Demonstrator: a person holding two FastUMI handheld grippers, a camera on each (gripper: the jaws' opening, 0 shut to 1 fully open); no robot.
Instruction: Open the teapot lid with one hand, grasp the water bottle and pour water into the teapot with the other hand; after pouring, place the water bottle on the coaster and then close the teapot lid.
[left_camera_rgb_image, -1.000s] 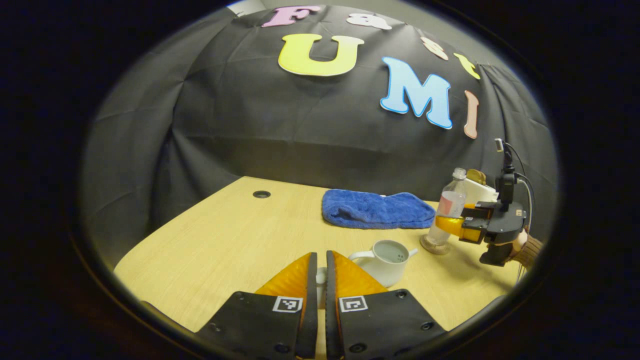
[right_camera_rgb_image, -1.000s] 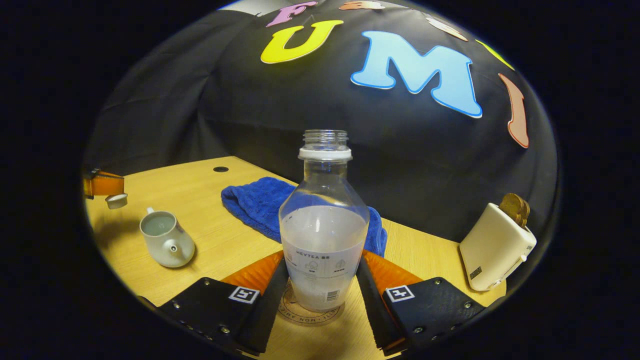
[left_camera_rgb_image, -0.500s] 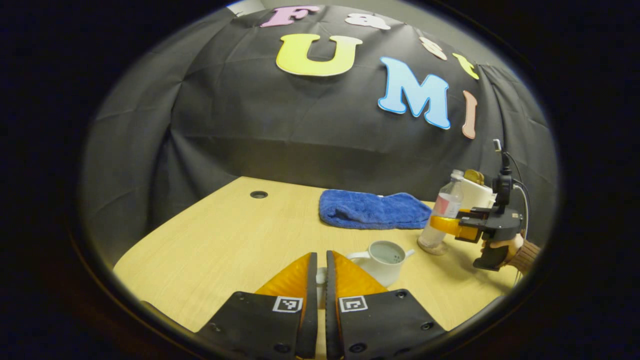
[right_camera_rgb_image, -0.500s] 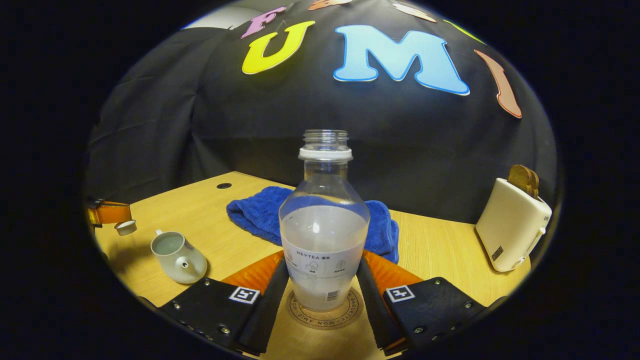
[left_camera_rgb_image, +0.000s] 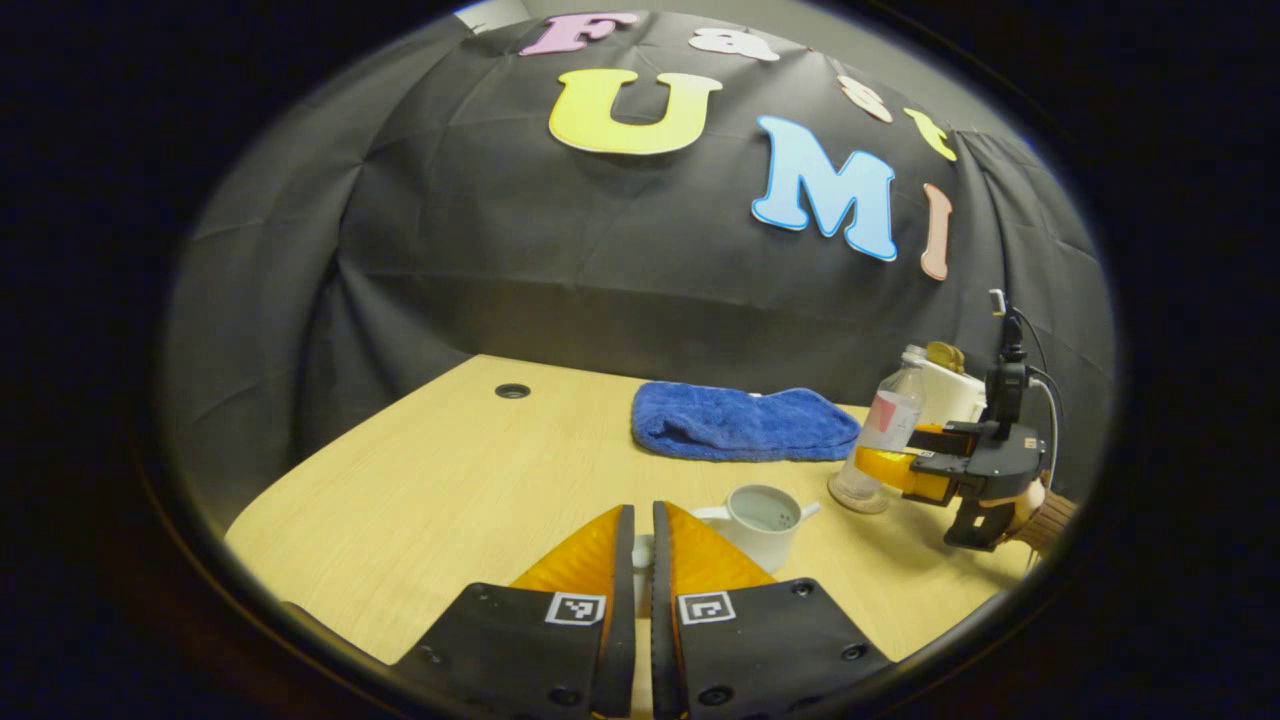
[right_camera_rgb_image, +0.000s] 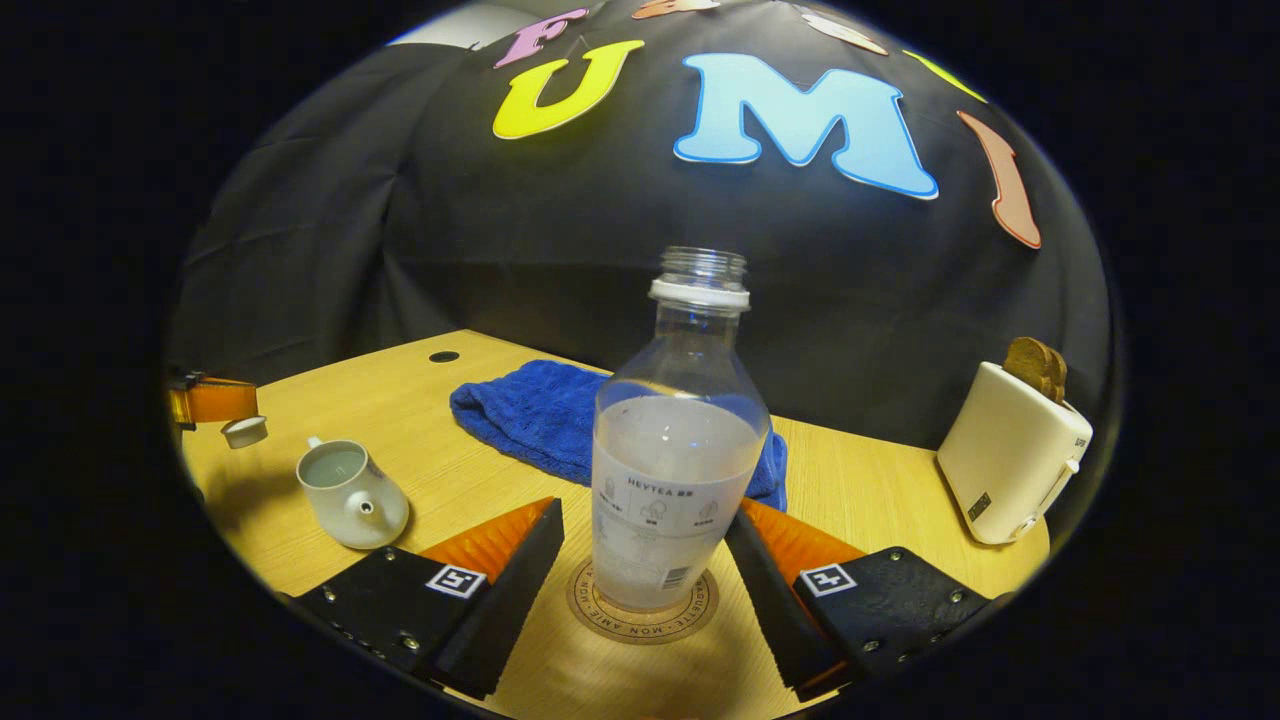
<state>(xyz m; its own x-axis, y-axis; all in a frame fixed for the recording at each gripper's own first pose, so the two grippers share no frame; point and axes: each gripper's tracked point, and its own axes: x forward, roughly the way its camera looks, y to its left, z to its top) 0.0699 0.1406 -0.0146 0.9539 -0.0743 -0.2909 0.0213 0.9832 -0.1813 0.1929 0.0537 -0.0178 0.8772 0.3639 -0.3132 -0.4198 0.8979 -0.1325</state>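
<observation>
right gripper view: water bottle (right_camera_rgb_image: 680, 470) stood on coaster (right_camera_rgb_image: 643, 612), right tongs (right_camera_rgb_image: 645, 580) spread wide w/ gaps both sides, prob so it stands free. left tongs (left_camera_rgb_image: 641, 560) pinched on lid (right_camera_rgb_image: 244, 431), held beside open teapot (right_camera_rgb_image: 350, 493), ready to recap.

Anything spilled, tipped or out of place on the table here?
Nothing stands out. The clear plastic water bottle stands upright on the round coaster, the white ceramic teapot sits upright with its lid off, and no spill shows on the wooden table.
</observation>
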